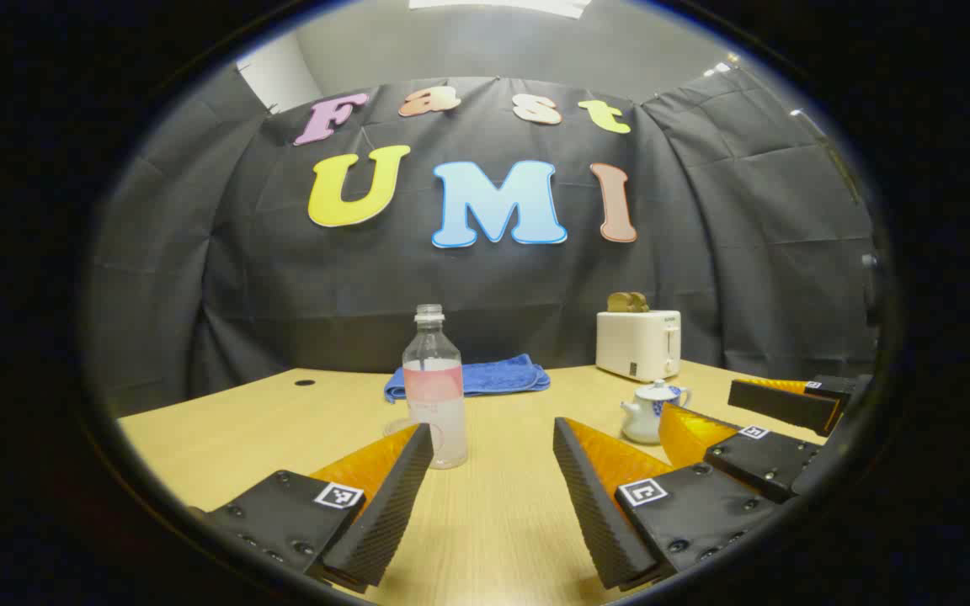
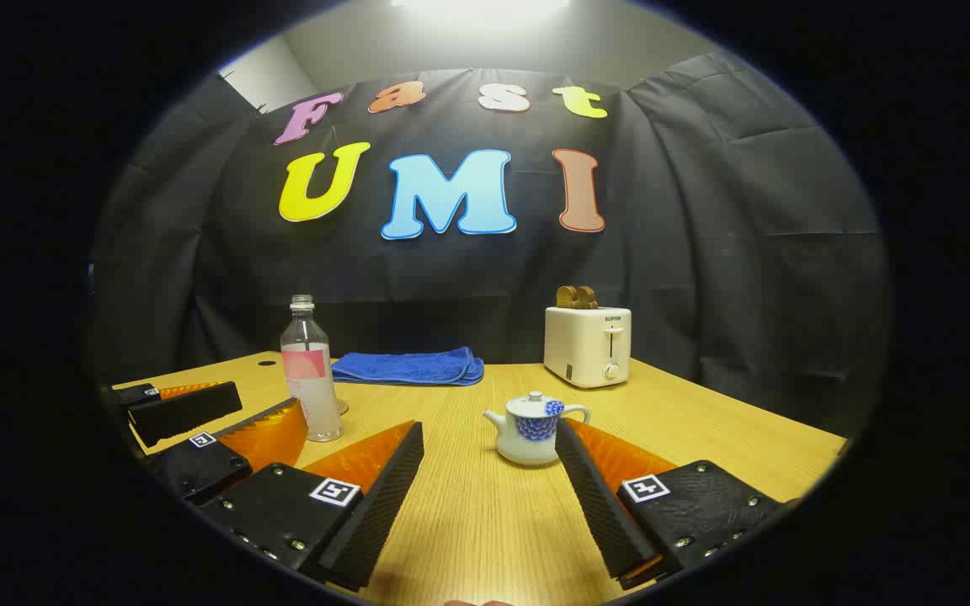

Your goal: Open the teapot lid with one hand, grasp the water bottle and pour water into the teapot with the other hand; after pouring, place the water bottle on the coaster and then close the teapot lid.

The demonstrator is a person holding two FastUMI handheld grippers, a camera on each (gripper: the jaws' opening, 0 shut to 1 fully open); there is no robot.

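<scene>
Bottle (image 1: pixel 434 387): upright on the tabletop (image 1: pixel 493 522), uncapped, part full, just ahead of the left tool's left finger; in the right gripper view it stands at the left (image 2: pixel 310 370)
Teapot (image 2: pixel 534 429): white with blue flowers, lid on, just ahead of the right tool's right finger; in the left gripper view it sits off to the right (image 1: pixel 652 411)
Coaster (image 1: pixel 397 427): a clear disc seems to lie just behind the bottle's foot, hard to make out
Left tool (image 1: pixel 493 467): fingers apart, holding nothing, low over the tabletop
Right tool (image 2: pixel 489 463): fingers apart, holding nothing, aimed just left of the teapot
Other items: blue towel (image 2: pixel 409 367) and toaster (image 2: pixel 588 345) at the back, well apart from both tools
Stage: nothing started; lid not yet lifted, bottle not yet grasped
Risk, bottle: tall, narrow and open; a finger nudging its side on approach could tip it and spill
Risk, lid: small knob; an off-centre pinch could slip or drag the teapot
Risk, crowding: the tools sit near each other, so a clash is possible
</scene>
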